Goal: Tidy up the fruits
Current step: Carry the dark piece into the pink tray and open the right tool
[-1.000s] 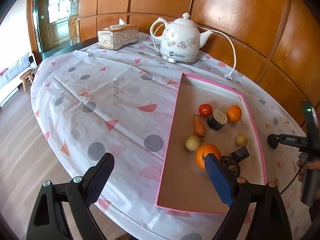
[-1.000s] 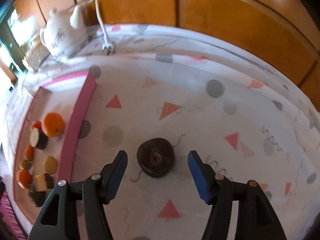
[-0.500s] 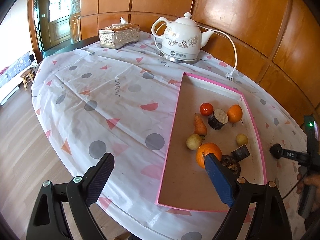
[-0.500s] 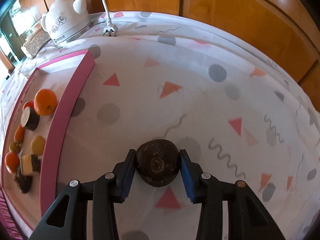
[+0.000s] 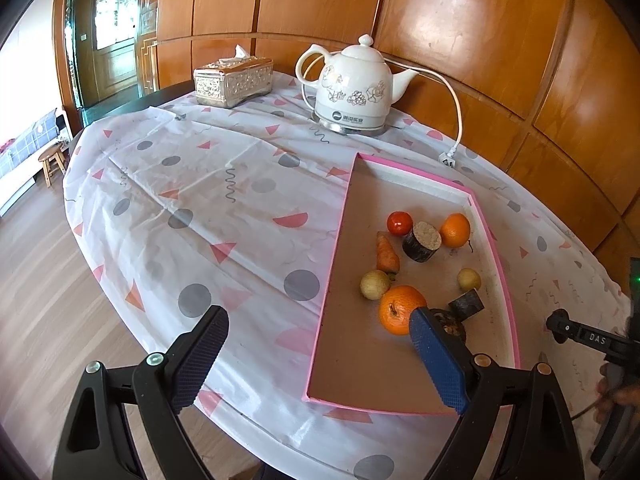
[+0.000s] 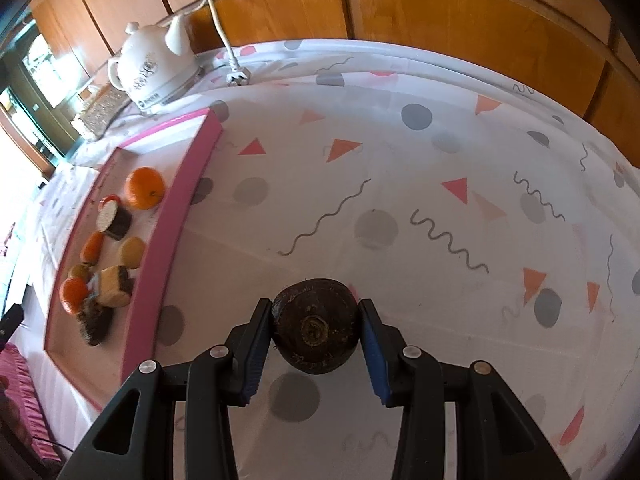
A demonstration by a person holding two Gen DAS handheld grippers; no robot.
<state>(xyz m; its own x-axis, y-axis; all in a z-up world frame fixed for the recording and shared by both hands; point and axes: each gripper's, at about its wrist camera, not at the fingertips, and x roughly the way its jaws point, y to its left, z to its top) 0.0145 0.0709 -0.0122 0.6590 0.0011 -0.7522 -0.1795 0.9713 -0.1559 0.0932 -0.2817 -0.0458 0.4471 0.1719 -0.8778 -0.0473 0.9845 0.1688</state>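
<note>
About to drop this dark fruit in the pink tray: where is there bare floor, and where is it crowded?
The right gripper holds the dark fruit. In the pink tray, the floor is bare at the far end toward the kettle, along the left wall, and in the near end below the big orange. The middle and right side are crowded.

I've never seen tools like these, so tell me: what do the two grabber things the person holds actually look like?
Each is a black plastic frame shaped like a fork with triangular cut-outs and silver screw heads. The left gripper and right gripper each end in two flat fingers faced with dark blue, finely ribbed pads. Seen from the left camera, the right tool bears white letters, a small green light and a thin cable.
</note>
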